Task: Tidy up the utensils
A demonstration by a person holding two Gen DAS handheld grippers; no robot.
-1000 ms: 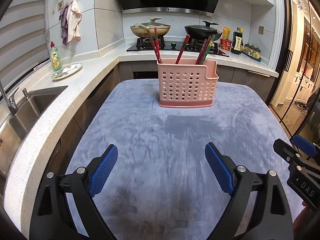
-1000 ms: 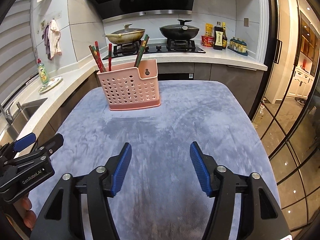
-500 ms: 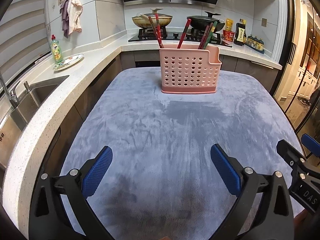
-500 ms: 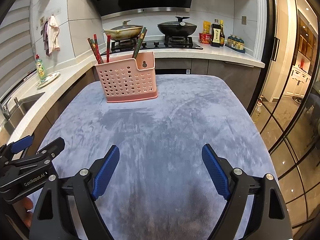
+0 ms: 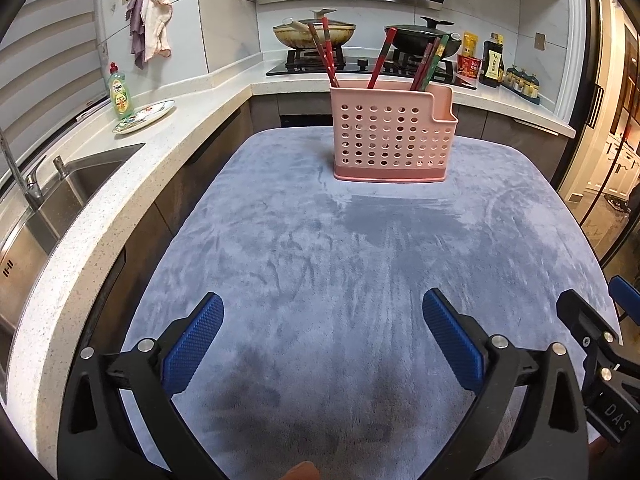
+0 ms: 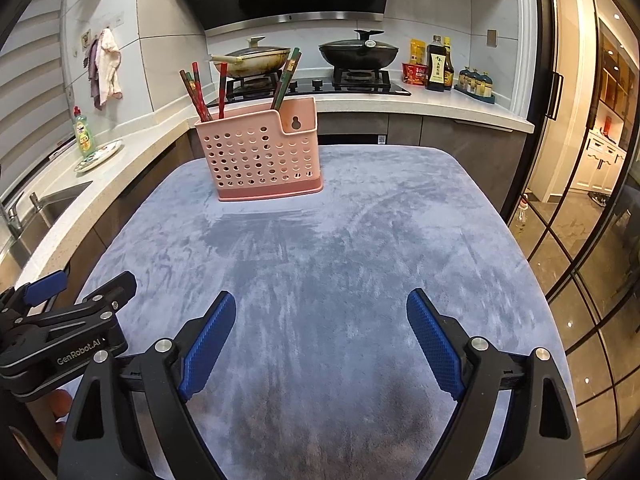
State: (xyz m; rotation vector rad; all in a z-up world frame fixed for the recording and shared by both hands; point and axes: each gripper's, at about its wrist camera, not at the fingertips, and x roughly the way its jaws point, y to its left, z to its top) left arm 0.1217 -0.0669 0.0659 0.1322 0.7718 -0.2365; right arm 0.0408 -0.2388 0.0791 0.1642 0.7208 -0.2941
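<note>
A pink perforated utensil holder [image 5: 392, 136] stands upright at the far side of the grey-blue cloth-covered table [image 5: 320, 264]; it also shows in the right wrist view [image 6: 262, 158]. Several red, brown and green chopsticks [image 5: 384, 60] stand in it, also seen from the right wrist [image 6: 200, 94]. My left gripper [image 5: 322, 320] is open and empty, low over the near part of the cloth. My right gripper [image 6: 322, 320] is open and empty beside it. Each gripper shows at the edge of the other's view: the right one [image 5: 600, 344] and the left one [image 6: 60, 320].
A white counter [image 5: 120, 184] with a sink [image 5: 44, 208], a dish-soap bottle [image 5: 120, 92] and a plate [image 5: 144, 116] runs along the left. A stove with two pans [image 5: 360, 36] and sauce bottles [image 5: 492, 60] is behind the table. Glass doors [image 6: 592, 200] stand at the right.
Both grippers have pulled back and tilted up a little, so the holder sits lower in view. The right gripper's fingers have spread wider. The holder and chopsticks have not moved.
</note>
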